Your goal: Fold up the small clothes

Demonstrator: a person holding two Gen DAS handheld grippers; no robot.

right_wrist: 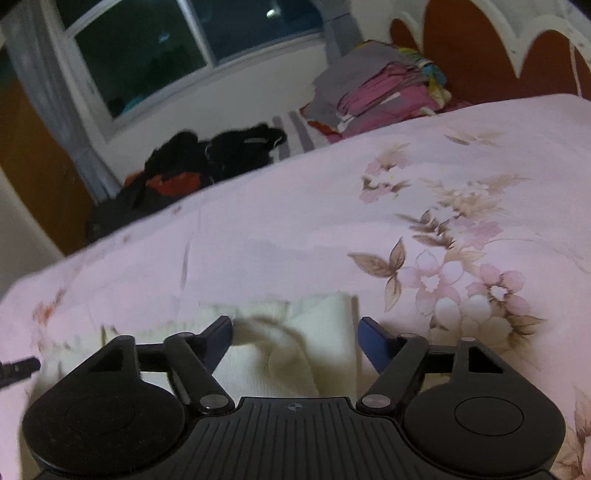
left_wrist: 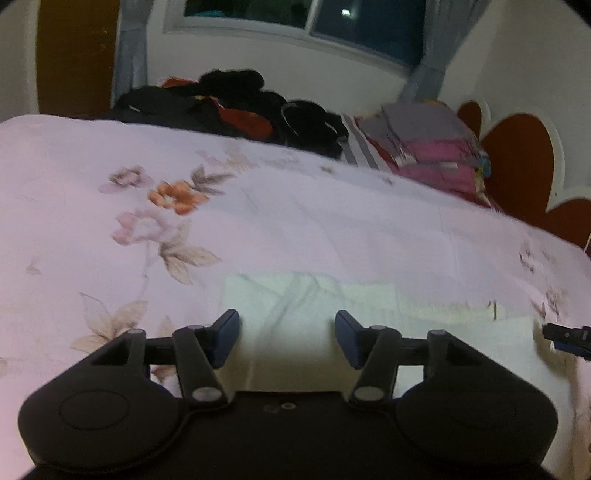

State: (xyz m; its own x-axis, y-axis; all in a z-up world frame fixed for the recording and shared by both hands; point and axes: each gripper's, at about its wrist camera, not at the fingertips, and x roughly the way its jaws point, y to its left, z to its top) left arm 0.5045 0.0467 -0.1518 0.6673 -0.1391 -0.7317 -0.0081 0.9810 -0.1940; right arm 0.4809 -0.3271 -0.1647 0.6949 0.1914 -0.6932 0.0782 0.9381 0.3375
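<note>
Through my left wrist camera, I am holding my left gripper (left_wrist: 287, 334) with its jaws spread wide and nothing between them, over a pale cream garment (left_wrist: 325, 317) that is lying flat on the pink floral bedspread (left_wrist: 258, 206). At the right edge the tip of my right gripper (left_wrist: 567, 338) is showing beside the cloth. Beyond the bed, a heap of dark clothes (left_wrist: 236, 107) is lying under the window (left_wrist: 303, 18), and a folded stack (left_wrist: 432, 144) is sitting near the red headboard (left_wrist: 517, 158).

Through my right wrist camera, I am holding my right gripper (right_wrist: 295, 332) gaping too, gripping nothing, with the cream garment (right_wrist: 314, 339) bunching into a ridge between its fingers. The cloth is looking blurred here. The tip of my left gripper (right_wrist: 18, 367) is poking in at the left edge.
</note>
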